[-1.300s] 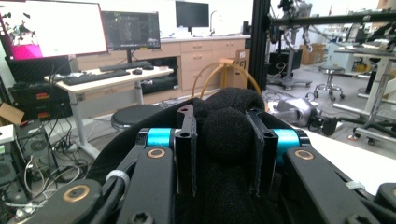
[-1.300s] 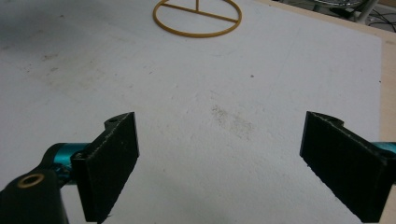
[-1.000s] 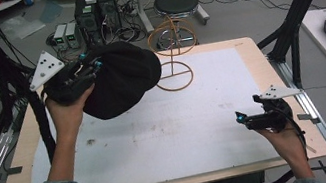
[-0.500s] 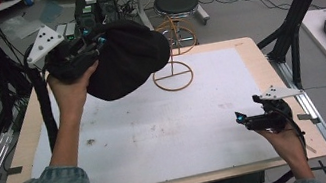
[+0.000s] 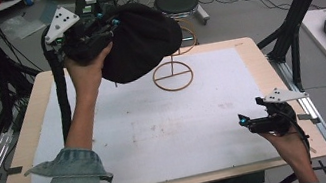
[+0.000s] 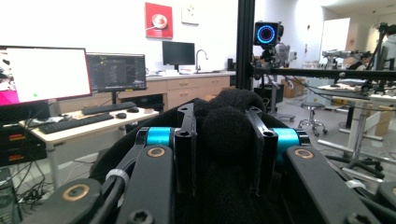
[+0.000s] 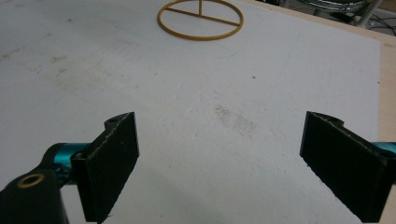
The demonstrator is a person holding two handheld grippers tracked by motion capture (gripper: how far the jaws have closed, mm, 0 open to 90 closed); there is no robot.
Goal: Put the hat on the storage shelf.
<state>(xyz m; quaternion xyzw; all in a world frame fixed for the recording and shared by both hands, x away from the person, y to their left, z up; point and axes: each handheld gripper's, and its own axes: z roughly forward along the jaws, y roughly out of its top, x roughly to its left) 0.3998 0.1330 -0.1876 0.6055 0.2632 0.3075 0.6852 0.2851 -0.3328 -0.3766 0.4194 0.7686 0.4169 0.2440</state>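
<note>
Down at the near right corner, the right gripper (image 5: 253, 124) hovers low over the white mat (image 5: 159, 138) with its jaws spread wide and nothing between them, close to the table edge (image 5: 293, 149) on that side. Across the broad bare middle of the mat there's plenty of room to swing. Further out, the left gripper (image 5: 106, 28) is up high with its jaws clamped on a fold of the black hat (image 5: 142, 44), which hangs in the air just above and beside the wire hat stand (image 5: 173, 72) at the far side. This looks like the carry-to-stand step; next, the hat's open underside wants lining up over the stand's top, then lowering gently so the light stand doesn't tip toward the far edge.
</note>
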